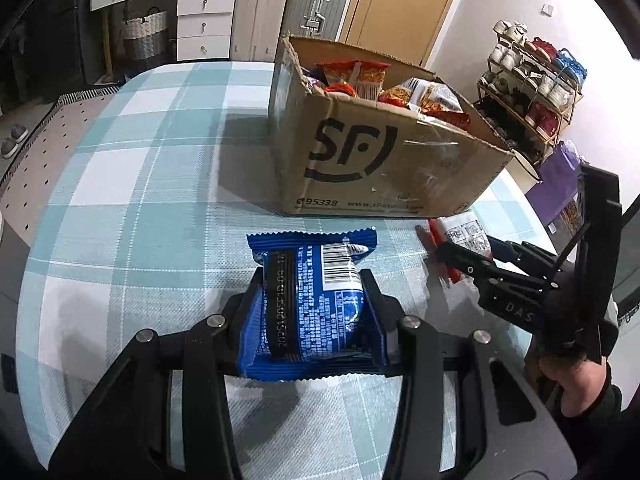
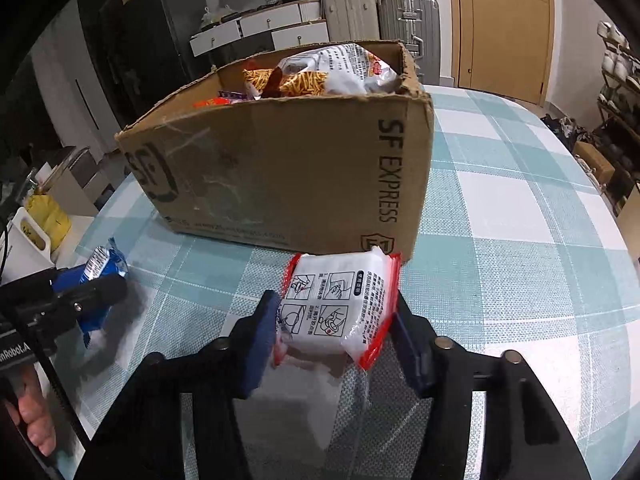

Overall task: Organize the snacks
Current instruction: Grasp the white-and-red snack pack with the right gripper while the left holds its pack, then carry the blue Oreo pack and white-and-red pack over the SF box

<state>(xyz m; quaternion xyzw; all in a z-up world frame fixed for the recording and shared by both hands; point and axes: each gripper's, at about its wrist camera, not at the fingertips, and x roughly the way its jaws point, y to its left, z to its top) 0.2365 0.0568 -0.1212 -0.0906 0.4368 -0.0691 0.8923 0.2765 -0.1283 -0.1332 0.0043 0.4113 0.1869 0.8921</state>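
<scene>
My left gripper (image 1: 314, 308) pinches a blue foil snack packet (image 1: 314, 300), my right gripper (image 2: 336, 320) a white red-edged packet (image 2: 340, 300), both bound for the brown cardboard box (image 2: 288, 168) at twelve o'clock.

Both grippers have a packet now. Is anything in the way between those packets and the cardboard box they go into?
Nothing visible on the tablecloth blocks either path. The blue packet and the white packet with red edges face the cardboard box, whose near wall they must clear. The box is open-topped, but snack bags already fill it to the rim.

Likely home – suitcases (image 1: 288, 8), shoe rack (image 1: 532, 92), drawers (image 1: 204, 24), checked tablecloth (image 1: 140, 168).
</scene>
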